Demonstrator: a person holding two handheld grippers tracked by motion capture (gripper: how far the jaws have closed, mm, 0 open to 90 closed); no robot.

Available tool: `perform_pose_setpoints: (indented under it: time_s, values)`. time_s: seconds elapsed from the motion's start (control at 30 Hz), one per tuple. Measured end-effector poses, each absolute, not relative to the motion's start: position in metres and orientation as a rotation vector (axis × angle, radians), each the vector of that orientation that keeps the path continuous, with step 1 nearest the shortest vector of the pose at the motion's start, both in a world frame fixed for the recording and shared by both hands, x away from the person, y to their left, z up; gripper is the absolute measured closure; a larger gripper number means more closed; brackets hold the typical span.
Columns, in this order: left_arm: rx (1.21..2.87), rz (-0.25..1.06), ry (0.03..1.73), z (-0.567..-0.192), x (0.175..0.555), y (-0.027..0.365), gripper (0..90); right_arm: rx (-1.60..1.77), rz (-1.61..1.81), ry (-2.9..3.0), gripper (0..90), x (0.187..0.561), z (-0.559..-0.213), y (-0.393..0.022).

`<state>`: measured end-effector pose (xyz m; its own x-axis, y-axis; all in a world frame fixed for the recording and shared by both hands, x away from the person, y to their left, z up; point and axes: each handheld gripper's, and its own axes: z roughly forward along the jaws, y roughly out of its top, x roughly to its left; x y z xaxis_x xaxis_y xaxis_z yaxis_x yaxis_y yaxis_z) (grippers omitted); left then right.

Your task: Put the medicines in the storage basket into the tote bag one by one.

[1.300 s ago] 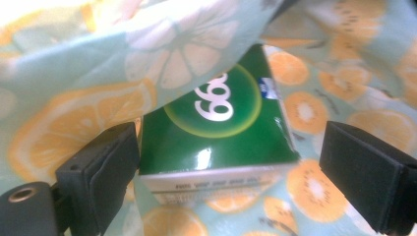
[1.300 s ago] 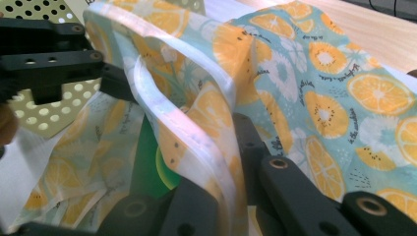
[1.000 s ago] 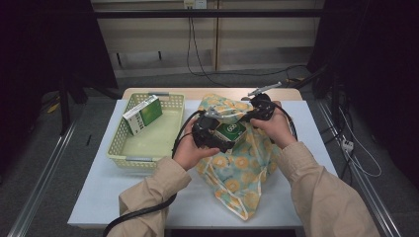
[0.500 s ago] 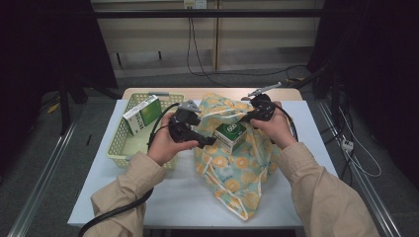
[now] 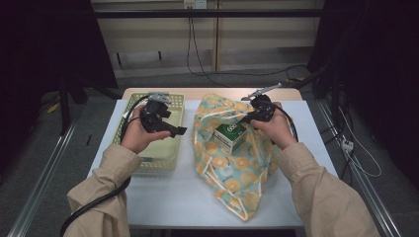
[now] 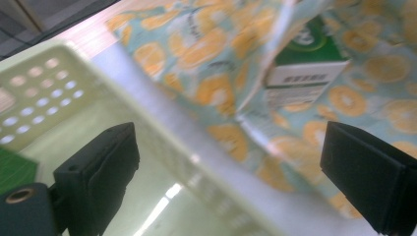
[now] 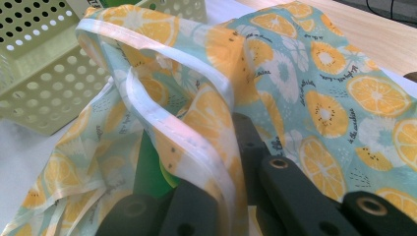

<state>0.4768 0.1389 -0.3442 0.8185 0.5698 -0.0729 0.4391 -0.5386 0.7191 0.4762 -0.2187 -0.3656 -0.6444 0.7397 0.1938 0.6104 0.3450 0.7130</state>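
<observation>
Jaws of the right gripper pinch the rim of the orange-print bag, where a green box sits in the opening. The left gripper, jaws wide and empty, hovers above the perforated basket, beside the bag.

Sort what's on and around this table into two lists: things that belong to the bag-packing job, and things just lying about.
In the job:
- orange-print bag, its edge clamped in the right gripper
- green-and-white box in the bag
- pale green basket
- left gripper, jaws open above the basket

Lying about:
- cables on the floor behind the table
- white plug at the right
</observation>
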Motion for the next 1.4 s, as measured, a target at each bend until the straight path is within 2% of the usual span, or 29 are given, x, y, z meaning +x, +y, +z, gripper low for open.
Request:
perform_pose_setpoints:
  time_s: [0.7, 1.23, 1.4]
  values:
    - [2.150, 0.352, 0.955, -0.348, 0.515, 0.200, 7.5, 1.234, 1.189, 2.446, 88.5, 0.477, -0.367, -0.222]
    - [2.124, 0.495, 1.077, -0.368, 0.537, 0.227, 8.4, 1.228, 1.195, 2.460, 88.6, 0.477, -0.369, -0.223]
    - [2.169, 0.517, 1.118, -0.376, 0.543, 0.232, 8.3, 1.232, 1.191, 2.462, 88.5, 0.477, -0.369, -0.223]
